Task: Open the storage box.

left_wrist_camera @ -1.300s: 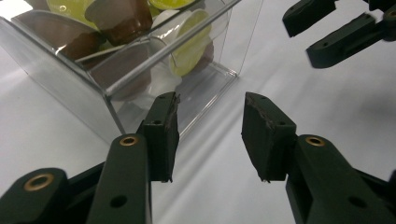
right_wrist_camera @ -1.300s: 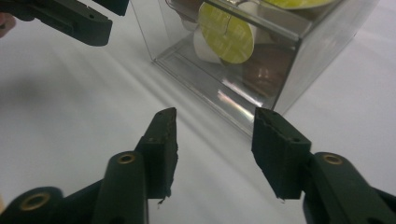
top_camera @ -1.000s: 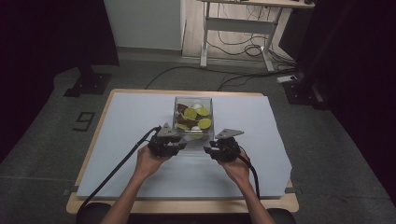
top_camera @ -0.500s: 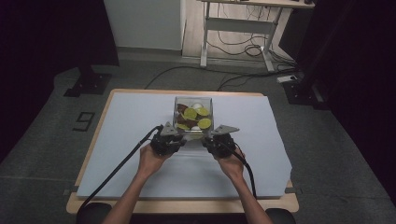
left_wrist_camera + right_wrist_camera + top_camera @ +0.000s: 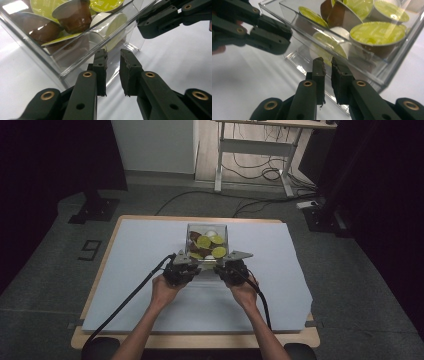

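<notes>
Both claws closing in on the near wall of a clear box of coffee capsules.

The clear box (image 5: 207, 241) sits near the middle of the pale surface (image 5: 125, 270), loaded with brown and white capsules (image 5: 377, 37) under yellow-green foil lids, some upright and some tipped over. The left claw (image 5: 113, 72) and the right claw (image 5: 327, 75) come at its near edge side by side, each with jaws narrowed to a slim gap that holds nothing (whether a jaw already touches the plastic I cannot tell). The step in hand looks like taking hold of the box wall, one claw toward each near corner. Next, each claw likely needs to slip a jaw over the rim and pinch evenly, since thin, slick plastic could slide or tilt and spill capsules.
</notes>
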The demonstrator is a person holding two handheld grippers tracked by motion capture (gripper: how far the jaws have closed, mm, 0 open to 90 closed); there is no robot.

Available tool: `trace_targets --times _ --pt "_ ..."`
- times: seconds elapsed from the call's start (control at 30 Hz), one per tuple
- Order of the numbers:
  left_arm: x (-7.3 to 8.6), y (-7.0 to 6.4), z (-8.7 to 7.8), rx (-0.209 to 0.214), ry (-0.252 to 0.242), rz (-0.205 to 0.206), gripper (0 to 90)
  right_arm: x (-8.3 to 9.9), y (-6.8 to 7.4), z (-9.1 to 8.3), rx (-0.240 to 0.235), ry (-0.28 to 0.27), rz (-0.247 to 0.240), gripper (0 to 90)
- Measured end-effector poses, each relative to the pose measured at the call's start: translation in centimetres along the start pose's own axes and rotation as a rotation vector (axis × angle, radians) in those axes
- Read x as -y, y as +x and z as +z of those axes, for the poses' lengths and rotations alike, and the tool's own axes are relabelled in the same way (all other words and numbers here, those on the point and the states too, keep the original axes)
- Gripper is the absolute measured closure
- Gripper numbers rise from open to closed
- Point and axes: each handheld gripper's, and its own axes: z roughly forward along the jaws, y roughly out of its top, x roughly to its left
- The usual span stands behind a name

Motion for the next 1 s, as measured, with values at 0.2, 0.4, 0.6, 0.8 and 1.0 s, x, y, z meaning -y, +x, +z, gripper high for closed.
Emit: trace_targets --times 0.2,0.4,0.6,0.8,1.0 --pt "-0.1 -0.1 0.0 -0.016 -0.027 0.000 78.1 -0.2 0.0 0.2 -0.002 0.009 -0.016 81.3" --pt "-0.1 -0.1 0.0 -0.017 -0.029 -0.007 79.7 -0.2 -0.1 0.1 -0.012 0.006 -0.023 81.1" --pt "-0.1 -0.3 -0.2 -0.027 -0.025 -0.008 80.2 -0.3 0.2 0.0 -0.016 0.018 -0.041 82.1" --pt "0.0 -0.8 -0.4 -0.034 -0.017 0.006 80.2 -0.1 0.5 -0.3 -0.021 0.022 -0.060 82.0" --pt "0.3 -1.3 -0.7 -0.030 -0.014 0.026 79.9 0.1 0.8 -0.8 -0.033 0.028 -0.069 81.7"
